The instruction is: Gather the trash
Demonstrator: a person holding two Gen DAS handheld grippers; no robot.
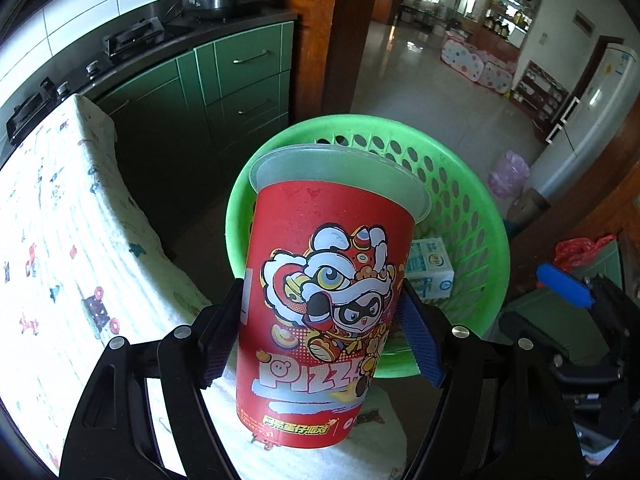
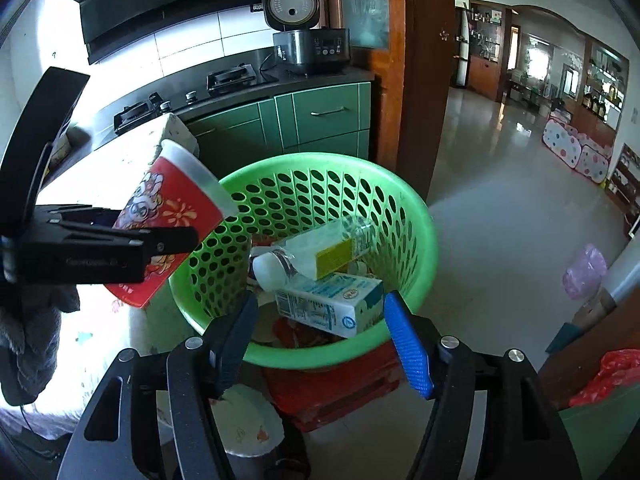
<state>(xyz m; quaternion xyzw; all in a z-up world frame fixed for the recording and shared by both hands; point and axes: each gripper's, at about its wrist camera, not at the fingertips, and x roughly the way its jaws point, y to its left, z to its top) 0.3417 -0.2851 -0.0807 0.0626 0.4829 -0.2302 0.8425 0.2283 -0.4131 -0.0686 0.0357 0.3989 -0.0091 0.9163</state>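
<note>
A red paper cup printed with a cartoon lion and topped by a clear lid is tilted toward the green perforated basket. My left gripper is shut on the cup's sides. The right wrist view shows this cup leaning over the basket's left rim, held by the left gripper. A milk carton and a clear plastic bottle lie inside the basket. My right gripper hovers open over the near rim with nothing between its fingers.
The basket rests on a red stool. A table with a patterned cloth is at the left, with green cabinets and a stove behind it. A wooden door post, a red bag and a pink bag are nearby.
</note>
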